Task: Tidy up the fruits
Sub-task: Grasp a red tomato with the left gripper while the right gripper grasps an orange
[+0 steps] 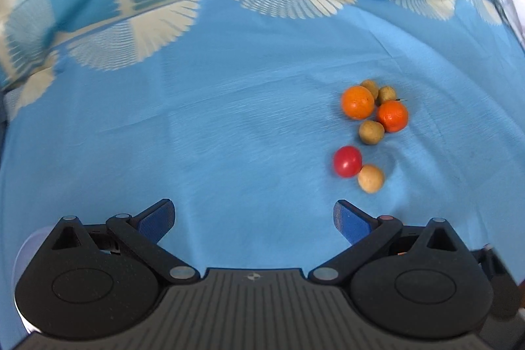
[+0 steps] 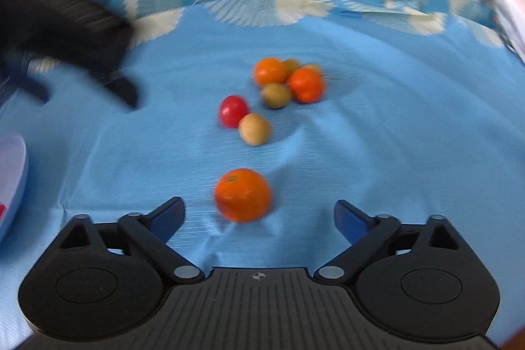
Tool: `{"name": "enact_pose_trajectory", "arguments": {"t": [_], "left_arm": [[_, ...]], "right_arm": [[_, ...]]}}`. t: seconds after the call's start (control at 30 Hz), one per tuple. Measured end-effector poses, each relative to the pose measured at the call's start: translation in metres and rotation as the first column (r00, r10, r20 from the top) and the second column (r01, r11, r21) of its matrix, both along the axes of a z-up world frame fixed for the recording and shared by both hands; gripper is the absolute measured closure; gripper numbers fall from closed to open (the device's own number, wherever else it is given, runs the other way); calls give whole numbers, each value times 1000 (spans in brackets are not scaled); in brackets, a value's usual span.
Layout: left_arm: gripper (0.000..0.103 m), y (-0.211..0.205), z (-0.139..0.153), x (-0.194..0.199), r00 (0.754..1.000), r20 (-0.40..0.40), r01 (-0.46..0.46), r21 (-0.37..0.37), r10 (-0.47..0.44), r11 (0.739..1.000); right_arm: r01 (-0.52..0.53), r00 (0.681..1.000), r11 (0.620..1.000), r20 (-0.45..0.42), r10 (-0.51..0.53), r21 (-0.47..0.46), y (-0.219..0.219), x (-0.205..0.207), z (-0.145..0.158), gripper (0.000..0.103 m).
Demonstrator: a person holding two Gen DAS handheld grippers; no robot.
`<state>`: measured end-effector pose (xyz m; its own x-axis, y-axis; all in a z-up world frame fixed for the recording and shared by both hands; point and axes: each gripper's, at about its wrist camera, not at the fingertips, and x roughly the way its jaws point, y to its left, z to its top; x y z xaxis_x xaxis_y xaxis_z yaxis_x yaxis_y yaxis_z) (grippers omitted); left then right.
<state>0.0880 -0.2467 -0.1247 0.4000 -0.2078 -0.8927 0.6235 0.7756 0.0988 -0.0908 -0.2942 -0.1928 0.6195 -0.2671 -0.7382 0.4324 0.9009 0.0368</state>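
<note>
The right gripper, jaws wide and empty, has an orange just ahead, slightly left of its centre line, on the blue cloth. The left gripper, also wide and empty, is farther off, with the fruit cluster ahead to its right. No writing is legible.

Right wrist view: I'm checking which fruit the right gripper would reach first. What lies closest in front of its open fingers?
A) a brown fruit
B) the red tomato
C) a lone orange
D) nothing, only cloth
C: a lone orange lies on the blue cloth just ahead of the right gripper, untouched between its open jaws; the red tomato lies farther off.
</note>
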Motion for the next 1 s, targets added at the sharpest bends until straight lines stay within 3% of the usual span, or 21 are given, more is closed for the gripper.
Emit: {"name": "enact_pose_trajectory", "arguments": {"t": [0.03,0.1,0.17,0.37,0.5,0.7,0.93,1.0], "left_arm": [[0,-9,-6,4,1000,-5,17,4,-17,1000],[0,-23,-16,9,998,-18,53,2,-53,999],[0,-37,-25,13,995,-44,90,-12,-90,996],[0,-60,-45,17,988,-61,143,-33,-145,989],[0,-65,-49,31,987,-97,119,-78,-127,990],[0,-42,-59,54,981,-194,7,-117,-30,993],[1,-39,-56,45,984,-156,67,-122,-86,990],[8,-47,-57,39,980,-155,111,-106,-127,988]], "right_arm": [[-3,1000,1000,-14,3,-13,0,3,-3,30],[5,1000,999,-1,-5,-33,-2,2,-4,38],[16,1000,999,21,-16,-30,-8,-1,-2,56],[129,991,991,44,-128,-25,-30,-4,-3,59],[138,990,990,46,-136,-43,-31,-3,-6,60],[138,990,989,48,-135,-55,-32,-3,-8,60],[141,989,988,49,-138,-64,-30,-2,-8,60],[138,990,988,47,-135,-74,-28,-2,-9,60]]}}
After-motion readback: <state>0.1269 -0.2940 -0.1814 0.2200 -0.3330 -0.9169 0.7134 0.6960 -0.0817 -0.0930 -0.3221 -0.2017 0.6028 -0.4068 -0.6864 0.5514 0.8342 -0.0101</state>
